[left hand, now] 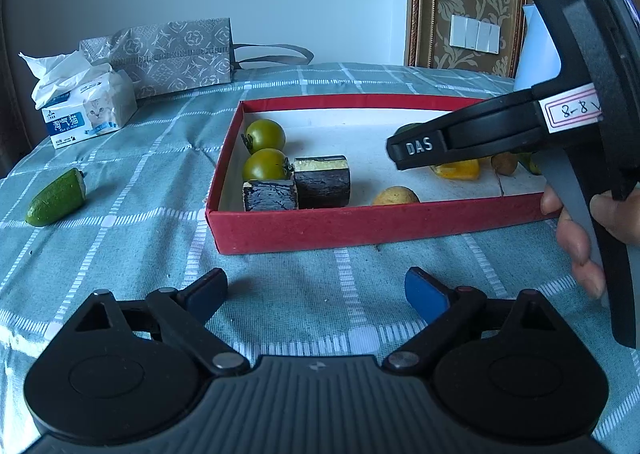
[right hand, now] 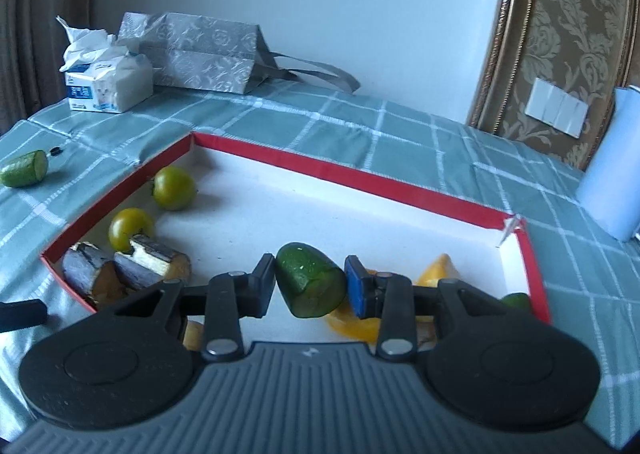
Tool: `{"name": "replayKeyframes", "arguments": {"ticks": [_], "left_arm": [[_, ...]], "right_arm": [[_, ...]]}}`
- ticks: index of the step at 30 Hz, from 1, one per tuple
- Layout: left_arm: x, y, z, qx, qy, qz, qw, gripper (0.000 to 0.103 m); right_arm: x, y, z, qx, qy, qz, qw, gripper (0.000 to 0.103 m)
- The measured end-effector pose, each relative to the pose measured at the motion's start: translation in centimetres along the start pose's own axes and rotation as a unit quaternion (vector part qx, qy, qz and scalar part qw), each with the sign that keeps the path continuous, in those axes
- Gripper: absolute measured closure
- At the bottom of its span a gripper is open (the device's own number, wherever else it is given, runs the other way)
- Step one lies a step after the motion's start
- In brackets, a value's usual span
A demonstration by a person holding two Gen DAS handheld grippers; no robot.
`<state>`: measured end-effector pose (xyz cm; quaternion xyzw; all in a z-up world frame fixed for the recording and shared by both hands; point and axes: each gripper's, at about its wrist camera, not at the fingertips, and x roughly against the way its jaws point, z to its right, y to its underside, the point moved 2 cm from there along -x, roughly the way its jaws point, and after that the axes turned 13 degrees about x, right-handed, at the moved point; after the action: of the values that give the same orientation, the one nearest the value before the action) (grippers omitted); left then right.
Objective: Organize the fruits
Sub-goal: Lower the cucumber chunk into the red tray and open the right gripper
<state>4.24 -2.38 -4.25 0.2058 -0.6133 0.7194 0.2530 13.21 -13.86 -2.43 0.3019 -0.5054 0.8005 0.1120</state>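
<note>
The right gripper [right hand: 310, 286] pinches a green fruit piece [right hand: 311, 280] between its pads, over the near side of the red box [right hand: 360, 178]. The left gripper [left hand: 316, 290] is spread wide with nothing in it, above the checked cloth [left hand: 160, 158] by the box's near edge. Another green piece [left hand: 56, 196] lies on the cloth, left of the box.

Red box [left hand: 360, 228], teal checked tablecloth [left hand: 132, 174], green tomatoes [left hand: 265, 135].
</note>
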Motion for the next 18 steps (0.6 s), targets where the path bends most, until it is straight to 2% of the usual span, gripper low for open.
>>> {"name": "replayKeyframes", "arguments": {"ticks": [4,8,13,15,18], "left_arm": [[0.0,0.0,0.0,0.000,0.000,0.000,1.0000,0.007],[0.0,0.0,0.0,0.000,0.000,0.000,1.0000,0.006],[0.0,0.0,0.0,0.000,0.000,0.000,1.0000,0.006],[0.0,0.0,0.0,0.000,0.000,0.000,1.0000,0.006],[0.0,0.0,-0.1,0.000,0.000,0.000,1.0000,0.006]], "right_arm": [[0.1,-0.4,-0.7,0.008,-0.025,0.004,1.000,0.068],[-1.3,-0.2,-1.1,0.017,-0.025,-0.022,0.999,0.069],[-1.7,-0.3,-0.1,-0.003,-0.024,-0.027,0.999,0.069],[-1.8,-0.4,0.1,-0.011,-0.027,-0.028,0.999,0.066],[-1.5,-0.4,-0.2,-0.012,-0.034,-0.029,0.999,0.052]]}}
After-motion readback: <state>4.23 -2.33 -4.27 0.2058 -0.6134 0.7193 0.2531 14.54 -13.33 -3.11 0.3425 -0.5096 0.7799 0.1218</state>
